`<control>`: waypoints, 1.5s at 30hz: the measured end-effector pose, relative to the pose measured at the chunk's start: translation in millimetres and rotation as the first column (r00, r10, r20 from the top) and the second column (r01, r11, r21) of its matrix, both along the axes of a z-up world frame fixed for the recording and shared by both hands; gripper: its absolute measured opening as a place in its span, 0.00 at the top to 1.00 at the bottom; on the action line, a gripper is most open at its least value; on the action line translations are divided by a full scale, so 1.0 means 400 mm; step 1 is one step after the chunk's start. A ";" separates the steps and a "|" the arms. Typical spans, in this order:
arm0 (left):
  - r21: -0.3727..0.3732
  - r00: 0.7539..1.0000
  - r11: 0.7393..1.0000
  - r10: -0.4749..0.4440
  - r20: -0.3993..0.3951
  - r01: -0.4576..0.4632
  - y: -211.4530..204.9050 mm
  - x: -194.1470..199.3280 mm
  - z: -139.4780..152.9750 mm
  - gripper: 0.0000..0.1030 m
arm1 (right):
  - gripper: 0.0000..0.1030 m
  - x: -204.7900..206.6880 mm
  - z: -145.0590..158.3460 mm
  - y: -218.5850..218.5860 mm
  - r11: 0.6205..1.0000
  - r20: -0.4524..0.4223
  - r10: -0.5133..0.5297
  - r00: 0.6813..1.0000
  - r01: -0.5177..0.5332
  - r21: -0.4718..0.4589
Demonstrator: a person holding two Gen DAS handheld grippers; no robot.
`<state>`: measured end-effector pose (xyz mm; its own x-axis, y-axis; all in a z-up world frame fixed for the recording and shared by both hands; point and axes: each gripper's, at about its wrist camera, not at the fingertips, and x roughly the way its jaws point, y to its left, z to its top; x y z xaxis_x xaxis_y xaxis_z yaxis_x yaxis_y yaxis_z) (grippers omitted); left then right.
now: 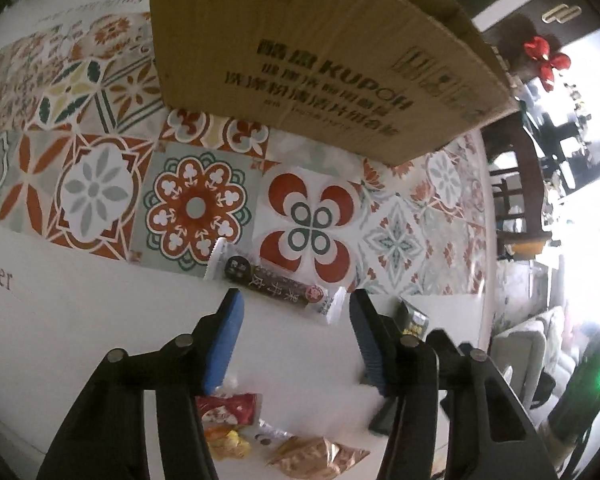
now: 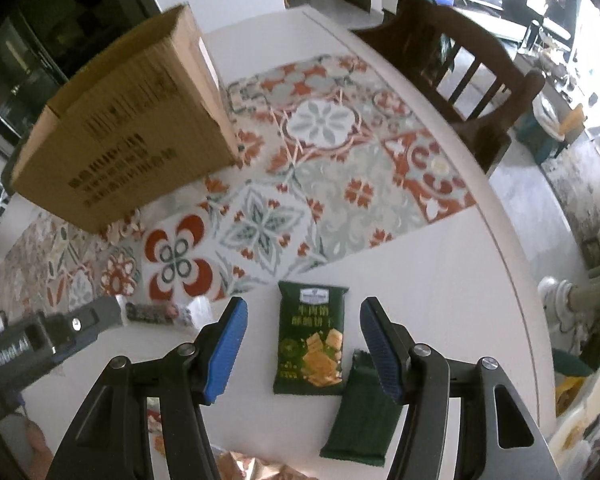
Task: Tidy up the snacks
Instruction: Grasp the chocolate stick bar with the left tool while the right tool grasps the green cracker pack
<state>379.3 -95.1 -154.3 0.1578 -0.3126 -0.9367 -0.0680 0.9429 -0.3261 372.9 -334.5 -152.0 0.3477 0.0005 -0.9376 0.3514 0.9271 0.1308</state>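
Both grippers point steeply down at a white table (image 2: 440, 240) w/ a patterned tile mat (image 1: 196, 200) across its middle. A cardboard box (image 1: 320, 60) stands on the mat, open top facing away from the cameras.

Left gripper (image 1: 296, 304): fingers spread, nothing between the blue pads. A long dark snack bar (image 1: 278, 284) in clear wrap lies flat on the table just beyond the tips, at the mat's near edge; not touched. Closer in, under the gripper frame, a small pile of snacks: a red-and-white packet (image 1: 230, 406), a yellow one (image 1: 228, 444) and a brownish clear bag (image 1: 316, 460).

Right gripper (image 2: 304, 308): fingers spread, gripping nothing. A green cracker packet (image 2: 310, 340) lies flat on the bare table between the two fingers, clear of both pads. A second dark green packet (image 2: 360, 416) lies just beside it, back side up, partly under the right-hand finger; may overlap the first one's corner, hard to tell.

In the right wrist view the left gripper shows at lower left, near the dark bar. A wooden chair (image 2: 460, 72) stands at the table's far edge.
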 end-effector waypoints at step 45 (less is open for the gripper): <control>0.167 0.989 0.977 -0.144 0.044 0.134 -0.084 0.021 -0.130 0.76 | 0.55 -0.002 -0.113 0.035 0.990 -0.020 0.143 0.989 -0.144 -0.015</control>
<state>387.8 -128.7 -206.1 0.1766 -0.1790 -0.9679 0.0813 0.9826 -0.1669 372.1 -320.4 -197.4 0.3277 0.0338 -0.9442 0.2169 0.9700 0.1100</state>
